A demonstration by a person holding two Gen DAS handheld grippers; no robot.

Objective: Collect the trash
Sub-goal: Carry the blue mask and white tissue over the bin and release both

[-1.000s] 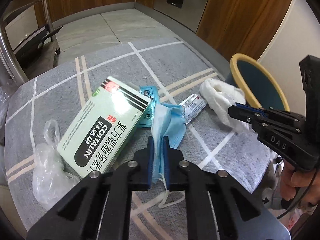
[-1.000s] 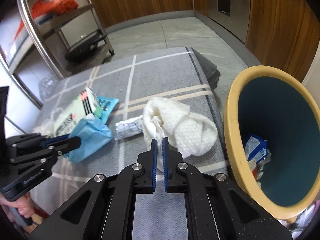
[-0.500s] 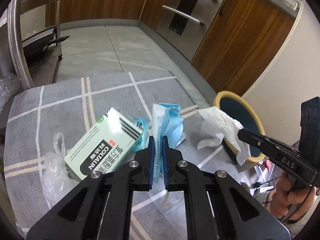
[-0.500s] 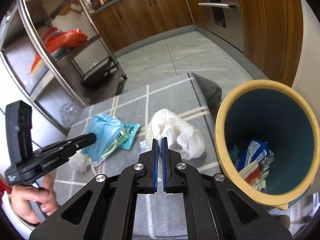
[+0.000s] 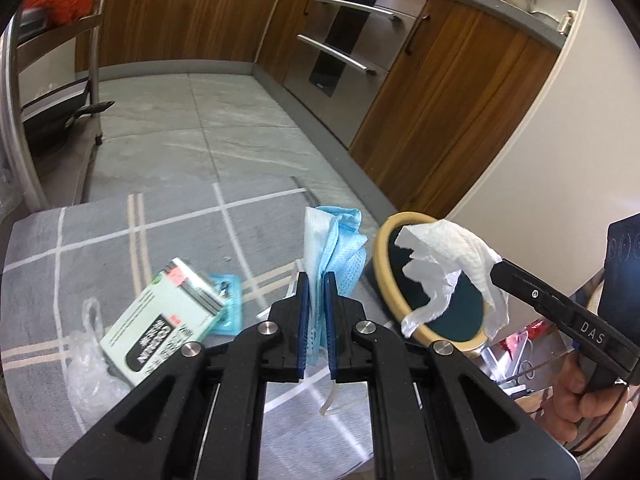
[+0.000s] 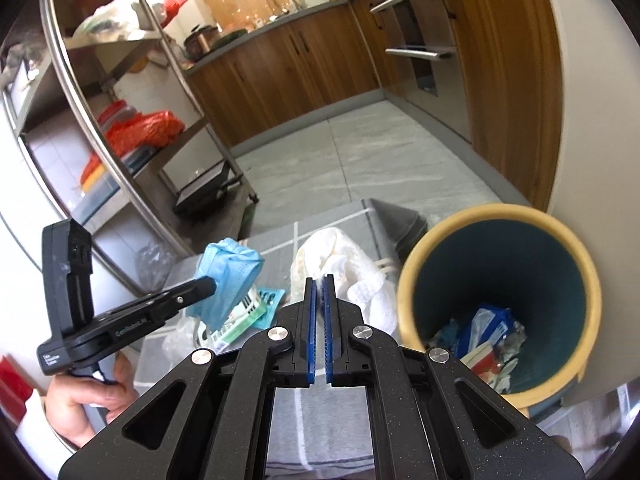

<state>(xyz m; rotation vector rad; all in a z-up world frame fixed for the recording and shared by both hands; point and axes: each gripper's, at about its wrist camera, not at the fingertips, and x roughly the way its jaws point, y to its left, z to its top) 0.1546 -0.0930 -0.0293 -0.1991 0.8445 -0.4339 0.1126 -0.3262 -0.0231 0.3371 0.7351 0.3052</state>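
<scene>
The left gripper (image 5: 315,280) has its fingers clamped on a crumpled blue face mask (image 5: 338,248), which stands up out of the pads with its long axis roughly vertical, one white ear loop dangling below the fingers; in the right wrist view the same mask (image 6: 230,276) is held clear above the grey checked surface (image 5: 120,240). The right gripper (image 6: 319,286) has its fingers pressed together on a white paper towel (image 6: 352,276); seen from the left wrist, the towel (image 5: 452,264) hangs off the fingertips, spread sideways and drooping, in front of the mouth of the yellow-rimmed trash bin (image 5: 386,280). The bin (image 6: 416,280) stands just beside the surface's edge, its teal inside holding wrappers and scraps too jumbled to name. Left lying on the surface are a green and white medicine box (image 5: 160,320), tilted with its long axis running diagonally and its print blurred, a teal sachet (image 5: 230,300) partly tucked behind it, and a clear plastic bag (image 5: 88,364) against the box's near end. The towel's pinched portion is hidden between the right fingers, and a hand (image 6: 84,400) on the left gripper's handle is cut off at the frame edge.
</scene>
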